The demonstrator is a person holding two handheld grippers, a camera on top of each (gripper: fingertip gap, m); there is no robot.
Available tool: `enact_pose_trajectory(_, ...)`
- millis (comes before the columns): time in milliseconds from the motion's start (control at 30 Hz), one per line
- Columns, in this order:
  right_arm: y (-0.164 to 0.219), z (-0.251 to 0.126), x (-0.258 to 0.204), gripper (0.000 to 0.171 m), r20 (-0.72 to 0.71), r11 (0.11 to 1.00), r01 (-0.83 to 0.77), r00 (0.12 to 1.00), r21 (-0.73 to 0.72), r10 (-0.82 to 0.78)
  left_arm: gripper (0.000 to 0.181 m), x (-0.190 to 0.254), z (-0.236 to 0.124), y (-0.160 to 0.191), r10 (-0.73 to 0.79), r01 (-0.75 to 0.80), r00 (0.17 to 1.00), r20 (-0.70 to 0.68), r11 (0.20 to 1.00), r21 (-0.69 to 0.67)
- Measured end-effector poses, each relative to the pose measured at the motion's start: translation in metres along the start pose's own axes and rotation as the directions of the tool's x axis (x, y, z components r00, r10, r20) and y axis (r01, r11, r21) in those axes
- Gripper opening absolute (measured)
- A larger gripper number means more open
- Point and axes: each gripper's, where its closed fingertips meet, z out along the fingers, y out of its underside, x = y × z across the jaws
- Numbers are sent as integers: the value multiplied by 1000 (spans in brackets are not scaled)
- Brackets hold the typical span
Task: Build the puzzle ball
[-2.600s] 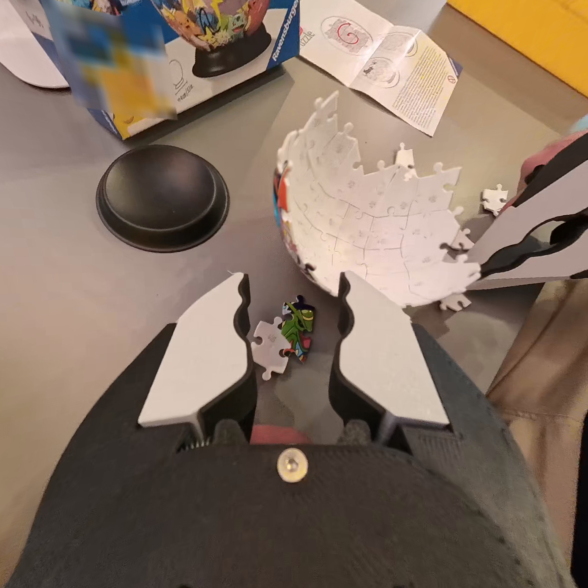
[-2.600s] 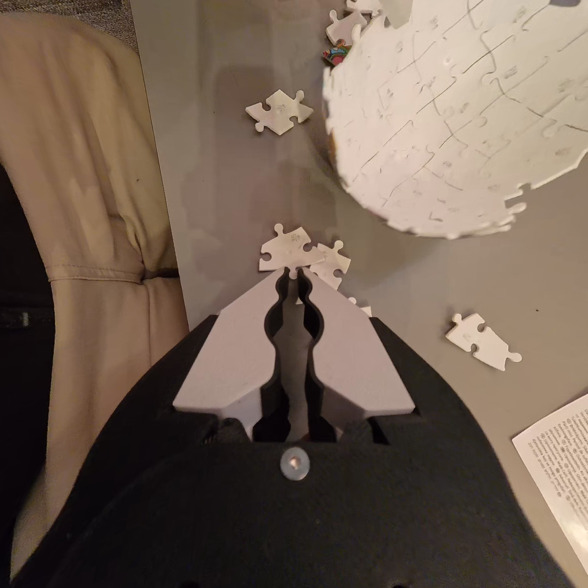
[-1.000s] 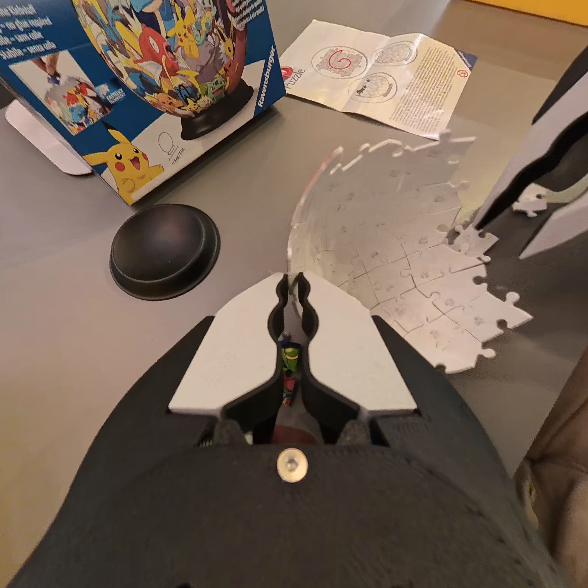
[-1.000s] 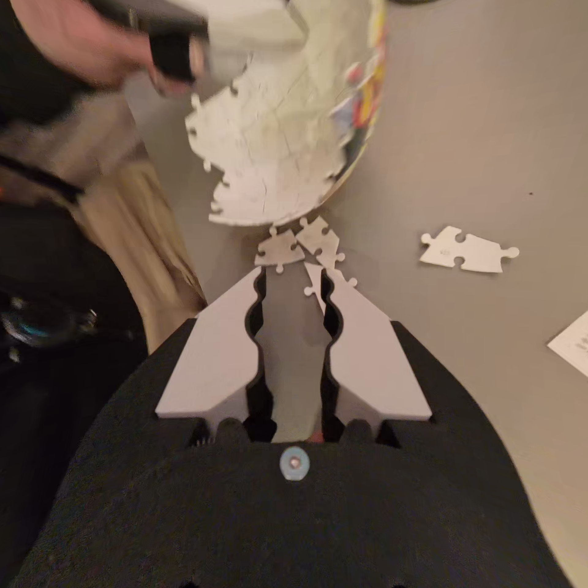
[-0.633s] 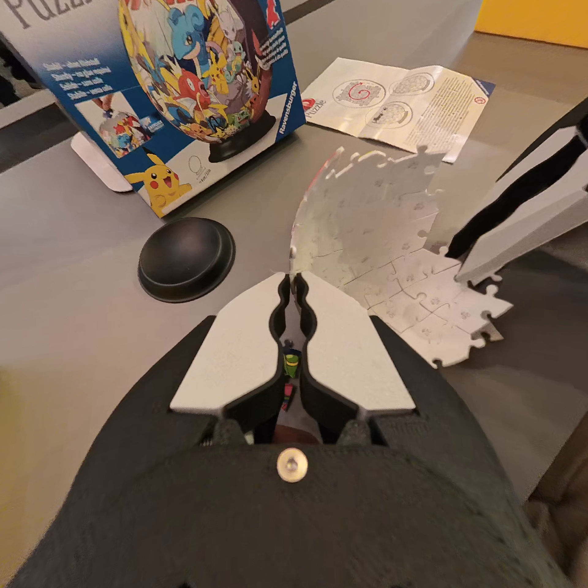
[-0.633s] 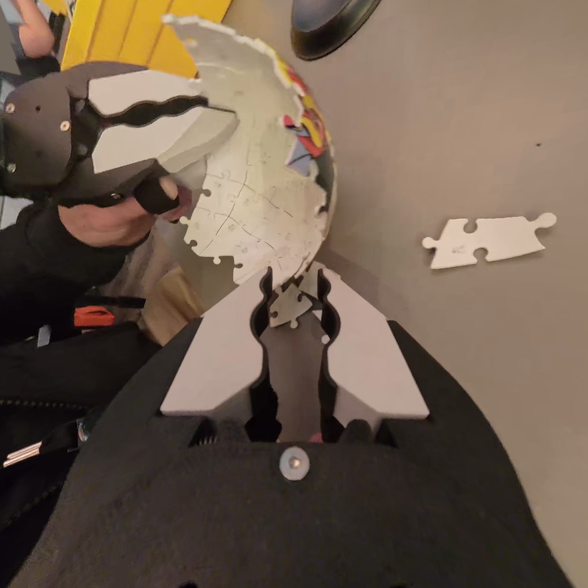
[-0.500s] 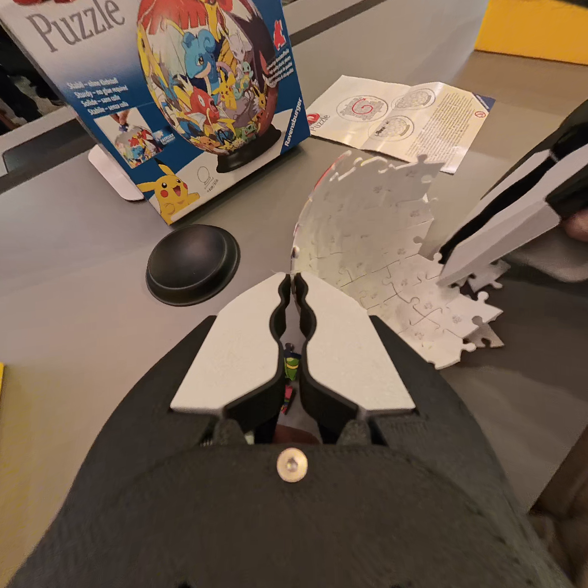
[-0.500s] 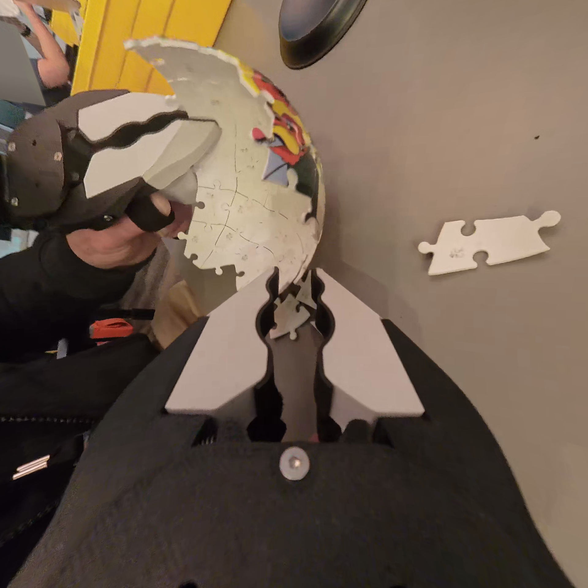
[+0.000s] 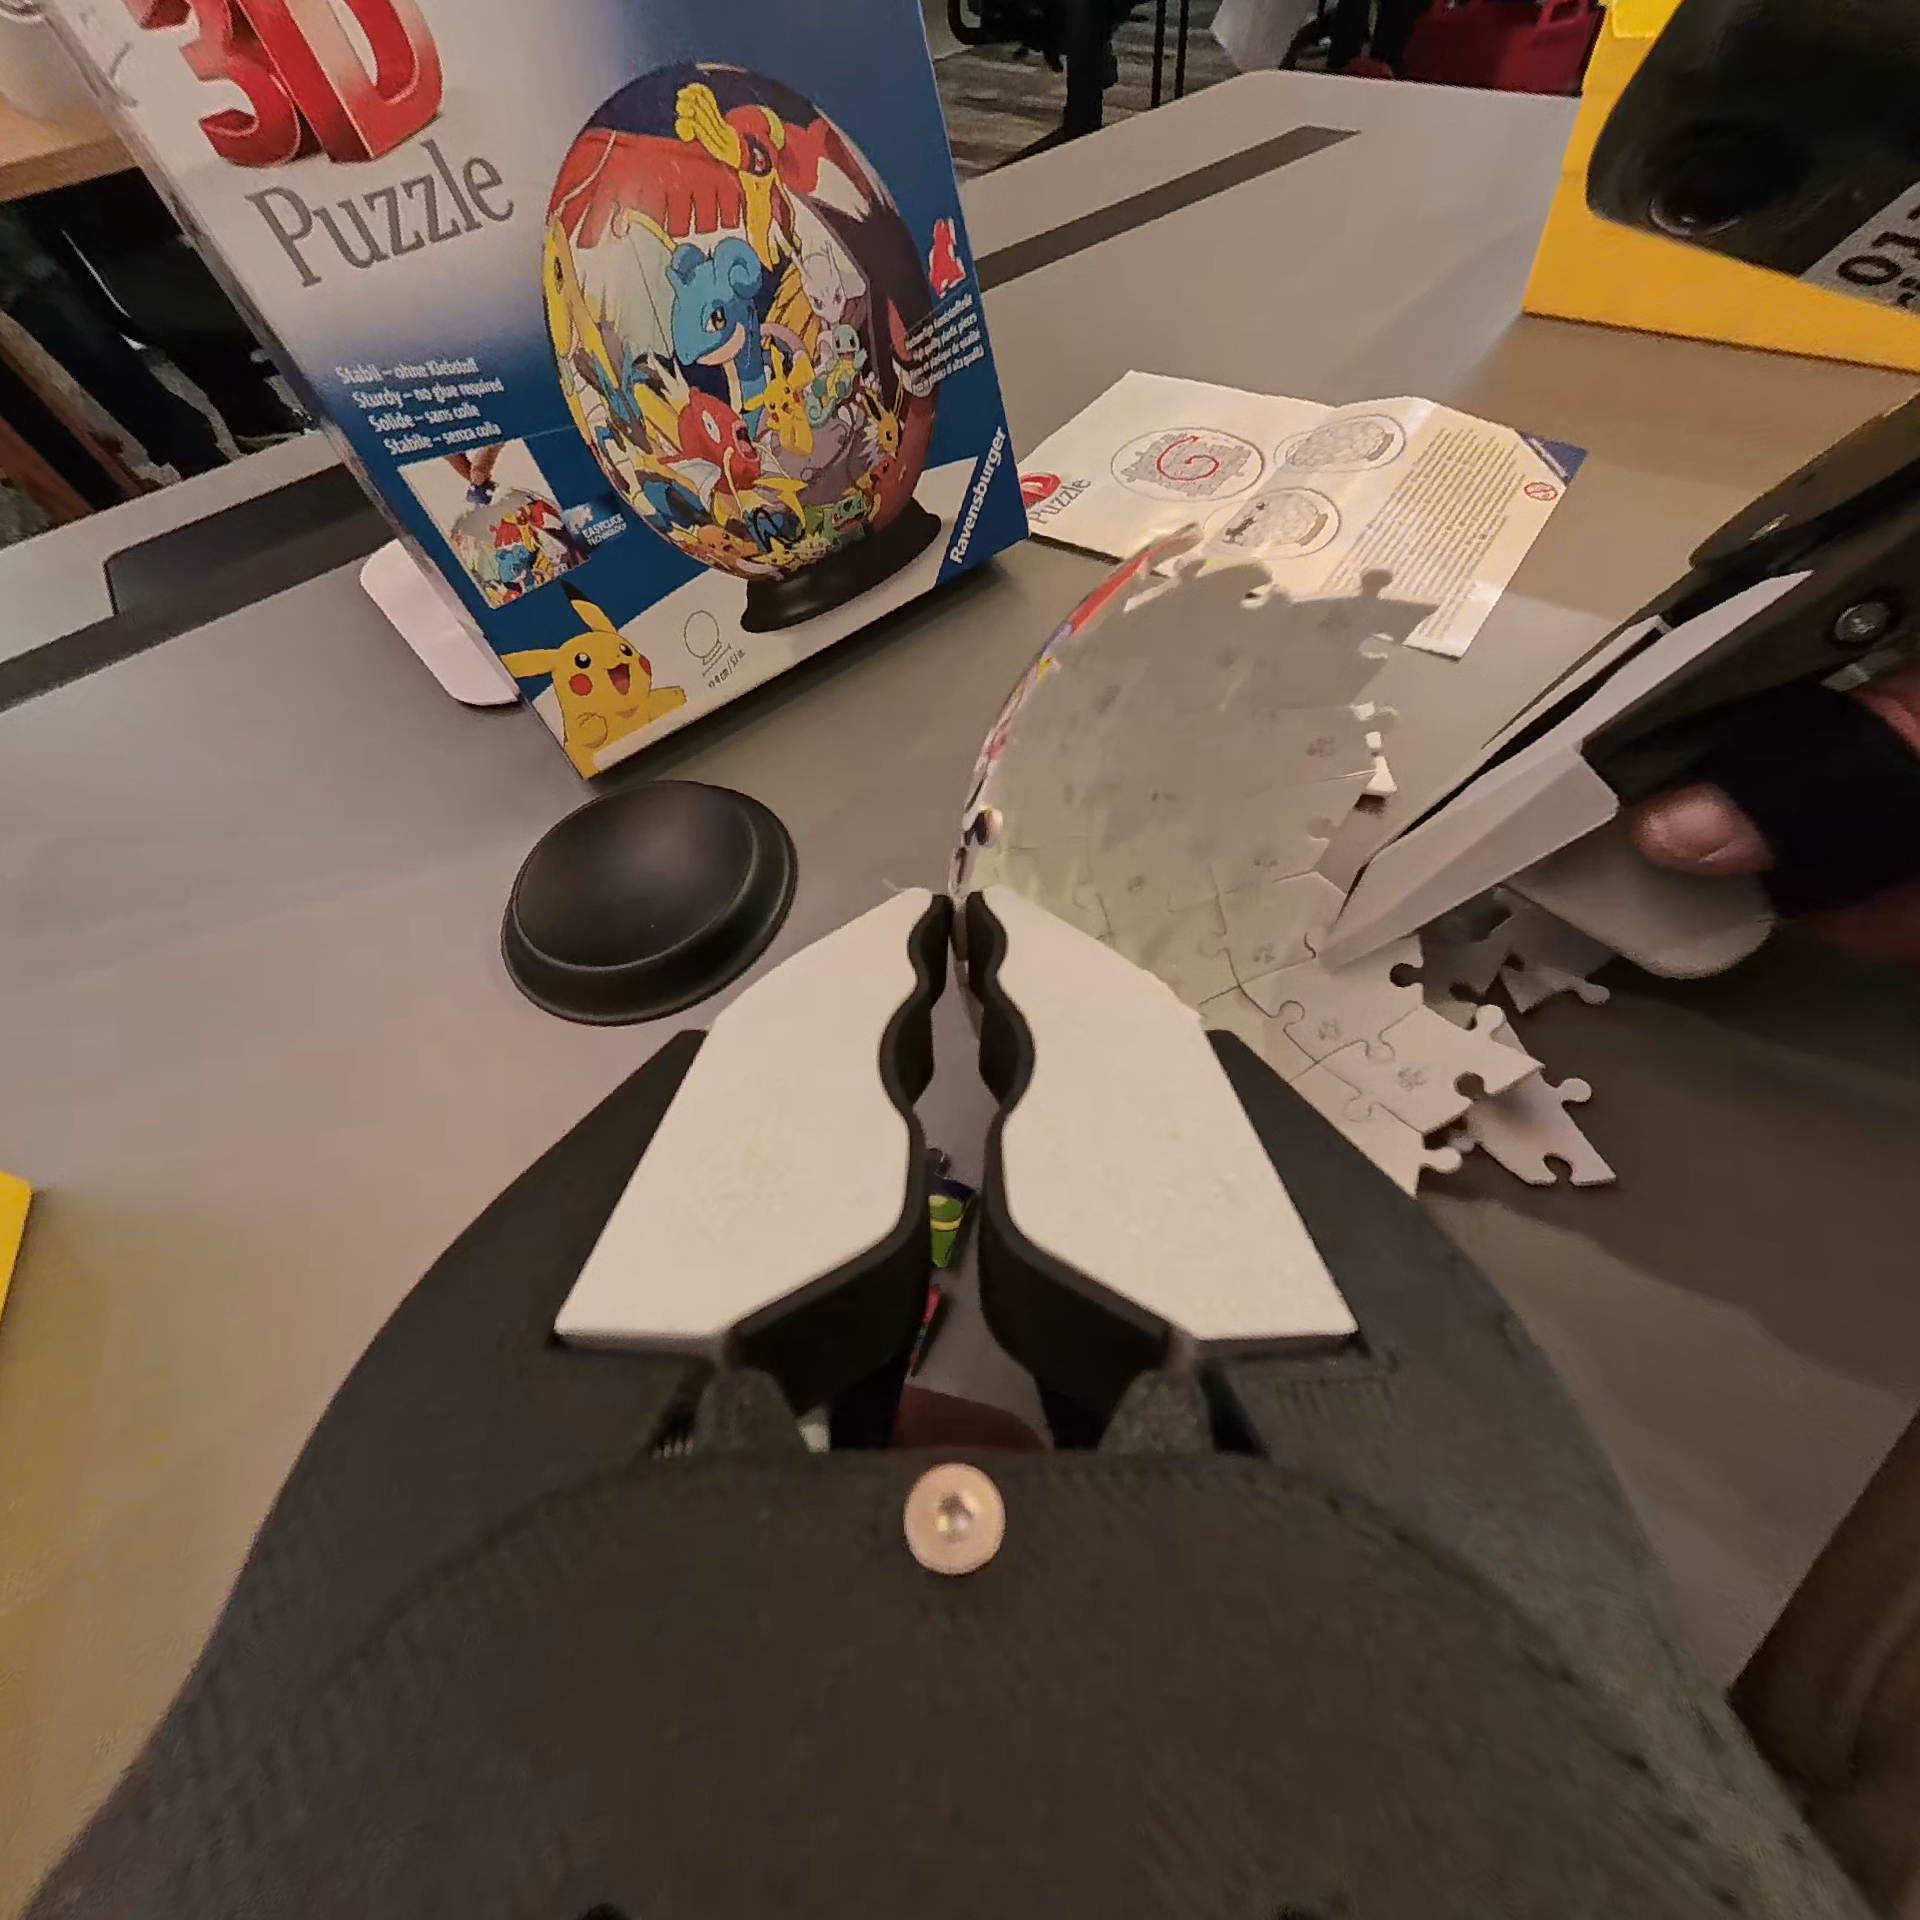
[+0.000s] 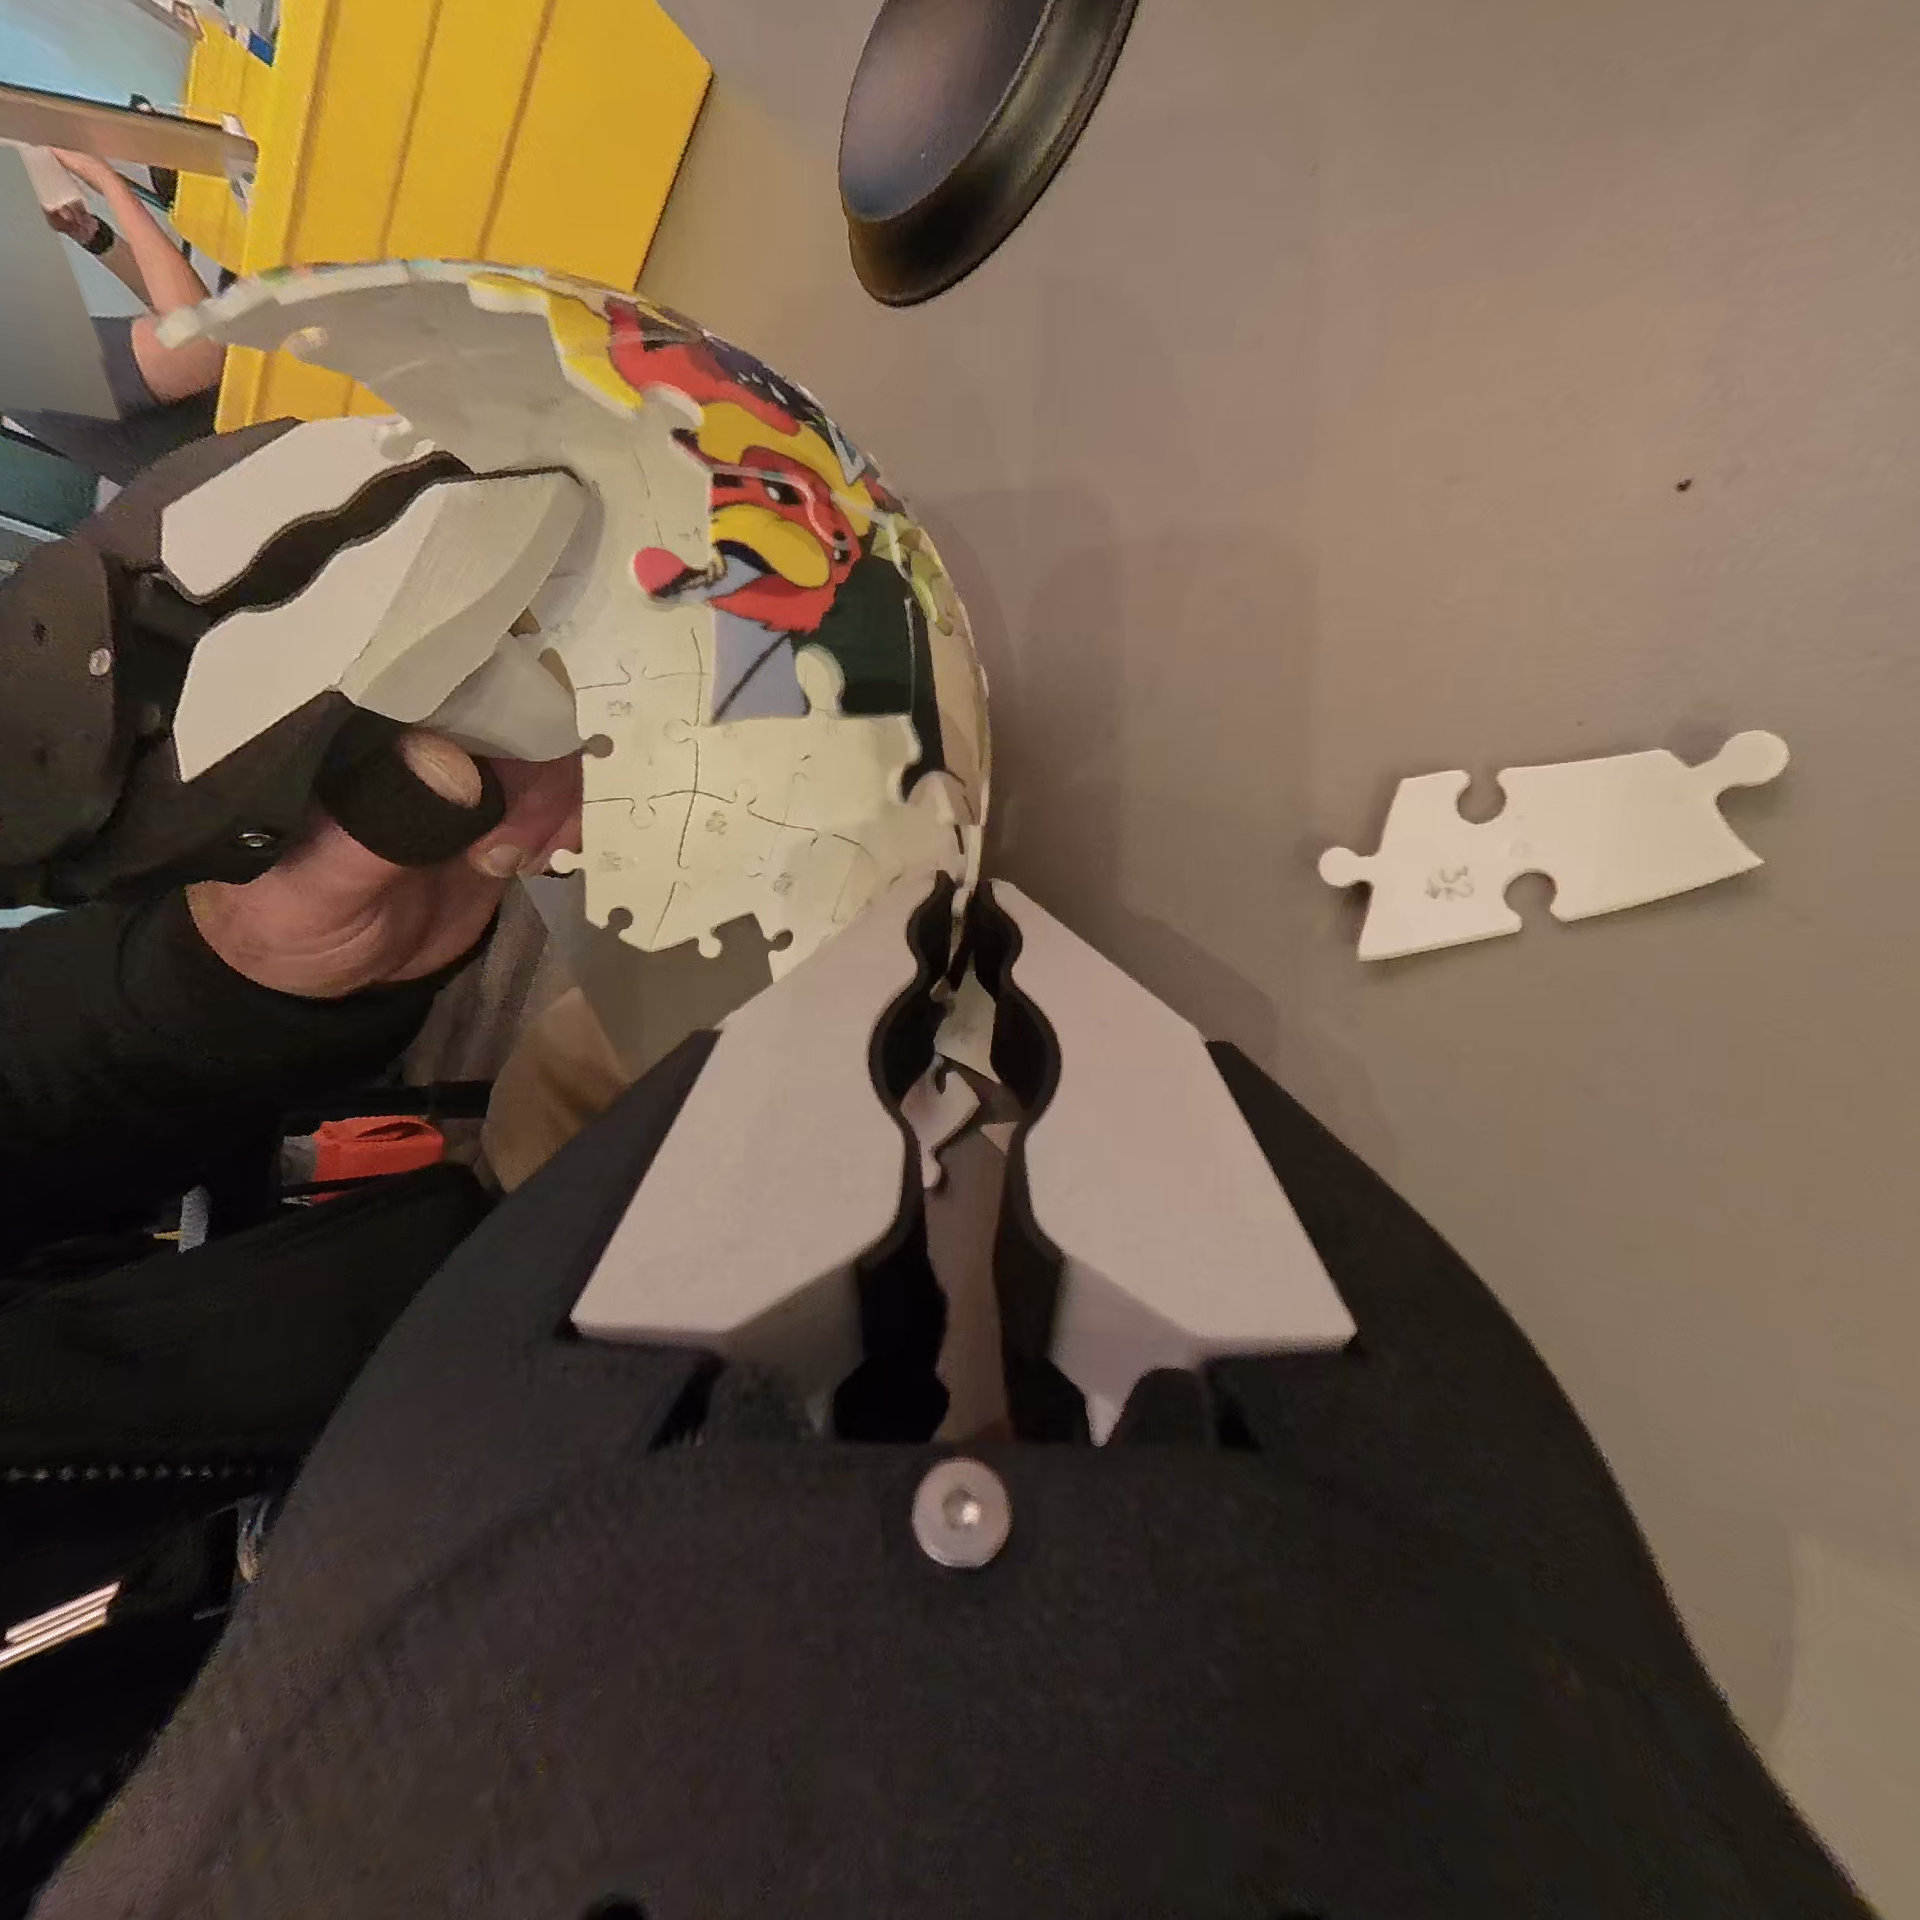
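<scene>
The half-built puzzle ball shell [image 9: 1174,790] stands on its edge on the grey table [image 9: 260,935], printed side facing the black stand [image 9: 649,899] on the left, white inside facing right. The left gripper [image 9: 958,914] pinches the shell's near rim, fingers pressed together on it. The right gripper [image 10: 961,899] is nearly closed at the shell's lower edge, pinching what looks like a white loose piece [image 10: 951,1101]; more loose pieces [image 9: 1496,1132] lie under that edge.

The risks, as I judge them: the shell hangs on a thin edge grip, so any twist from the left gripper could flex the curved wall and pop seams open. Pushing the piece in misaligned could bend its tab or split neighbouring joints. The piece could also slip from the narrow pinch.
</scene>
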Motion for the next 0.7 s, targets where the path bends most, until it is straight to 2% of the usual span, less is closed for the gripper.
enact_pose_trajectory(167, -4, 2, 3, 2, 19, 997, -73, 997, 28, 72, 4, 2, -2, -3, -9, 9, 1000, 1, 1000, 24)
enact_pose_trajectory(267, -5, 5, 1, 12, 17, 996, -83, 996, 38, 82, 2, 6, -1, -1, -15, 15, 1000, -13, 1000, 23)
enact_pose_trajectory(367, -3, 6, 0, 0, 20, 997, -68, 998, 24, 67, 2, 5, -1, -1, -5, 6, 1000, -7, 1000, 19)
enact_pose_trajectory(600, -6, 5, 0, 0, 26, 998, -49, 998, 27, 49, 2, 2, -1, -1, -28, 28, 1000, 5, 999, 30)
enact_pose_trajectory(700, -4, 3, -4, 18, 62, 998, -57, 996, 14, 56, 2, 0, -1, -2, -34, 34, 999, 11, 999, 35)
